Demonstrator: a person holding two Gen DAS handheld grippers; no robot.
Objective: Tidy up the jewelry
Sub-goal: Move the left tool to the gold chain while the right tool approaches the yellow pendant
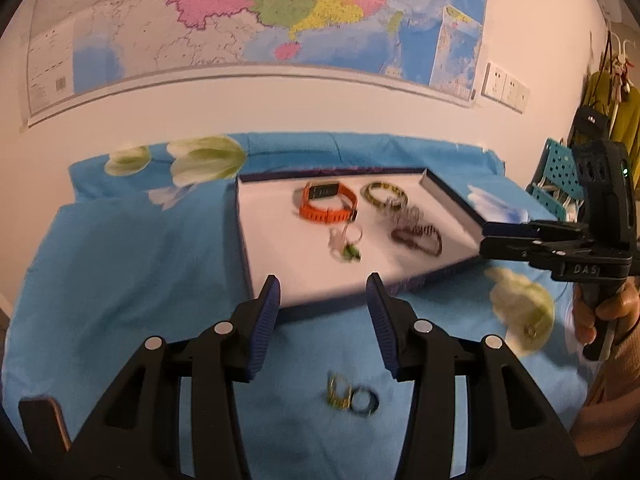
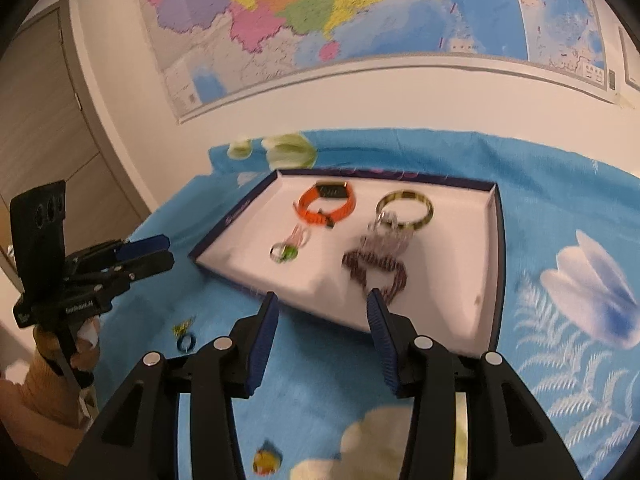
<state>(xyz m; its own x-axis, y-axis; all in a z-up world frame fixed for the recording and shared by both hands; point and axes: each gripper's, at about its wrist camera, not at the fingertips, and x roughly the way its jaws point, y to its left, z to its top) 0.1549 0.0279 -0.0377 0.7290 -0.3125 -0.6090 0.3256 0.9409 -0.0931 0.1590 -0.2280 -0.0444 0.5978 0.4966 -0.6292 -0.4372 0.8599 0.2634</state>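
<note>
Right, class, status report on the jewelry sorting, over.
Both hand-held grippers open, empty. Tray holds orange watch, bangle. Two rings lie outside on cloth. Nothing blocking.

- My left gripper: black frame, blue ribbed pads.
- Tray: white floor, dark navy rim.
- Watch: orange strap, black face.
- Bangle: yellow-green, dark mottling.
- Cloth: bright blue, white-green flowers.

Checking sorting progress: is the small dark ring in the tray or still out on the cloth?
Out. The dark ring lies on the blue cloth beside a gold piece, in front of the tray.
</note>
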